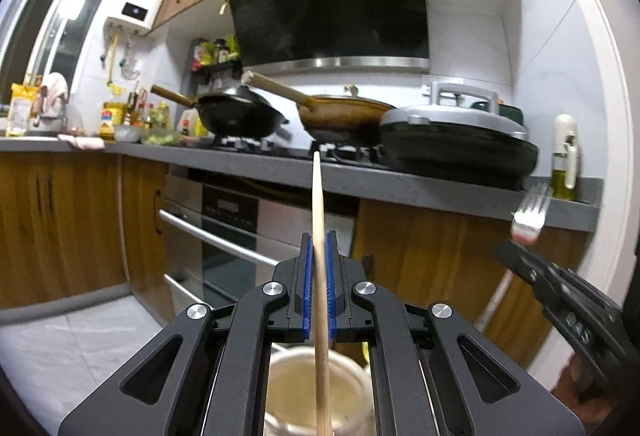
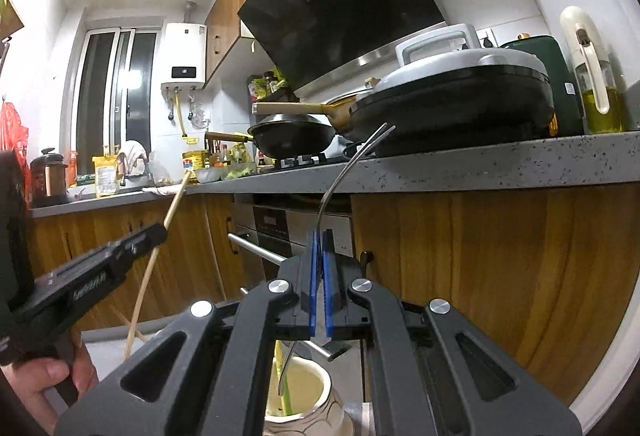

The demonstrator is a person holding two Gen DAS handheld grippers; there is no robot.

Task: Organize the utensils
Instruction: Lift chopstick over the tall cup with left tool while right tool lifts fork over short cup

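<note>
In the left wrist view my left gripper (image 1: 319, 240) is shut on a wooden chopstick (image 1: 318, 196) that stands upright between the blue pads. Directly beneath it is a cream ceramic holder (image 1: 316, 388). My right gripper (image 1: 508, 248) shows at the right of that view, gripping a fork (image 1: 530, 214) with its tines up. In the right wrist view the right gripper (image 2: 321, 236) is shut on the metal fork (image 2: 344, 172), which curves up and to the right. The holder (image 2: 308, 392) below has a green stem in it. The left gripper (image 2: 158, 232) holds the chopstick (image 2: 176, 202) at the left.
Ahead runs a grey counter (image 1: 400, 188) with a black wok (image 1: 236, 116), a brown pan (image 1: 340, 116), a lidded electric griddle (image 1: 456, 140) and an oil bottle (image 1: 564, 156). An oven (image 1: 228, 228) and wooden cabinets sit below. A person's hand (image 2: 44, 384) grips the left tool.
</note>
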